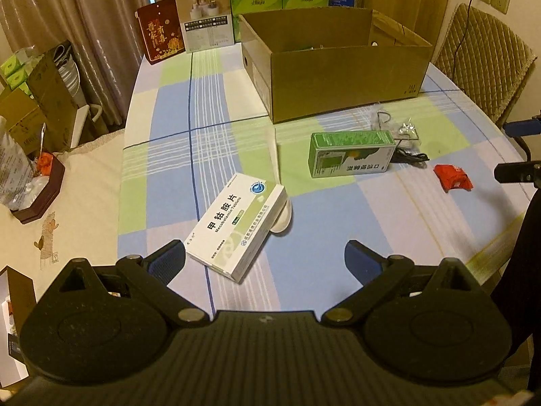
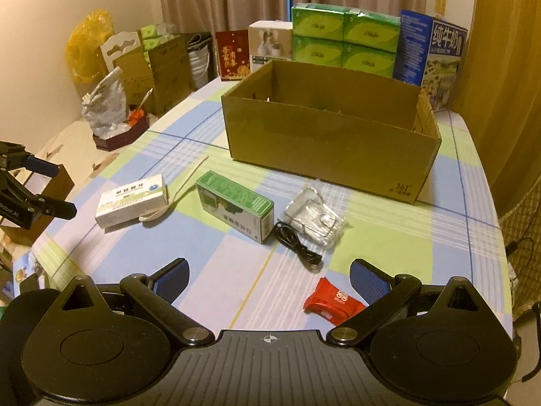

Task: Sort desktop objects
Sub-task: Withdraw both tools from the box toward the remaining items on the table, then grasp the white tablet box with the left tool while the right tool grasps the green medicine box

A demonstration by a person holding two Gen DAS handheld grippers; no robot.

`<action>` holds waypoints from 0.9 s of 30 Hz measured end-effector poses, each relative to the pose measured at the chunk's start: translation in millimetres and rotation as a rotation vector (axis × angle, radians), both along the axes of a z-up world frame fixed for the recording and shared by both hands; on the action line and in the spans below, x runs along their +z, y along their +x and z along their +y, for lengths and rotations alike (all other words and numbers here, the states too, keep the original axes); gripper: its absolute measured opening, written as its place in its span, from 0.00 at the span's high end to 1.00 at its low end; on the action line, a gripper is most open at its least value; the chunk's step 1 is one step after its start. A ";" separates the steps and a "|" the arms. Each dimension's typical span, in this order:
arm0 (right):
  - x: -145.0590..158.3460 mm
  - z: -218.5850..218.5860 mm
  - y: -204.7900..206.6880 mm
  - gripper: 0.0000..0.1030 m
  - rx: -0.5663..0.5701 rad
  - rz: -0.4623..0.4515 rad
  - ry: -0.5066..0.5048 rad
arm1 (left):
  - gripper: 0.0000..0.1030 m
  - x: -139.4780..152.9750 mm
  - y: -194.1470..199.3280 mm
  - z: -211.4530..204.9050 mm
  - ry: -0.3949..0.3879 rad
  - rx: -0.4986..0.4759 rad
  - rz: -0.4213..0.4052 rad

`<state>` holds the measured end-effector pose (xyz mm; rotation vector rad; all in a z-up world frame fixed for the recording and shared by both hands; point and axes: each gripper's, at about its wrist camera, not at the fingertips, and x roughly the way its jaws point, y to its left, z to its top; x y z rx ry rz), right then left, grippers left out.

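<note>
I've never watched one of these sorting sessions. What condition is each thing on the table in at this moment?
Left gripper: open, empty.
Right gripper: open, empty.
Cardboard box: open-topped, upright.
White medicine box: closed, propped on a white spoon.
Green box: closed, on its side.
Black cable: loosely coiled.
Red packet: lying sealed.
Clear plastic bag: crumpled.

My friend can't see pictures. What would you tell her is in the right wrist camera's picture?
An open hand-held gripper hovers over a checked tablecloth, with a red packet just ahead of it. Farther on lie a black cable, a clear plastic bag, a green box and a white box, in front of an open cardboard box.
</note>
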<state>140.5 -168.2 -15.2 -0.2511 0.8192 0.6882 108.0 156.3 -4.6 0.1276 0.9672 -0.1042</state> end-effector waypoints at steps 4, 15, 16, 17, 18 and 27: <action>-5.6 4.4 4.3 0.04 0.007 0.008 -0.011 | 0.04 -6.1 2.8 4.8 0.010 -0.010 0.014; -19.2 31.9 25.3 0.04 0.127 -0.011 -0.061 | 0.04 -30.2 22.2 21.6 0.017 -0.054 0.068; -20.8 34.8 29.1 0.04 0.137 -0.012 -0.065 | 0.04 -33.4 24.8 23.2 0.018 -0.065 0.072; -22.3 37.3 32.4 0.04 0.147 -0.011 -0.070 | 0.04 -35.7 27.9 24.7 0.017 -0.074 0.076; -24.1 39.9 35.9 0.04 0.158 -0.013 -0.074 | 0.04 -38.7 31.6 26.2 0.017 -0.084 0.081; -38.2 63.6 58.6 0.05 0.302 -0.027 -0.120 | 0.05 -60.1 62.0 31.2 0.040 -0.176 0.130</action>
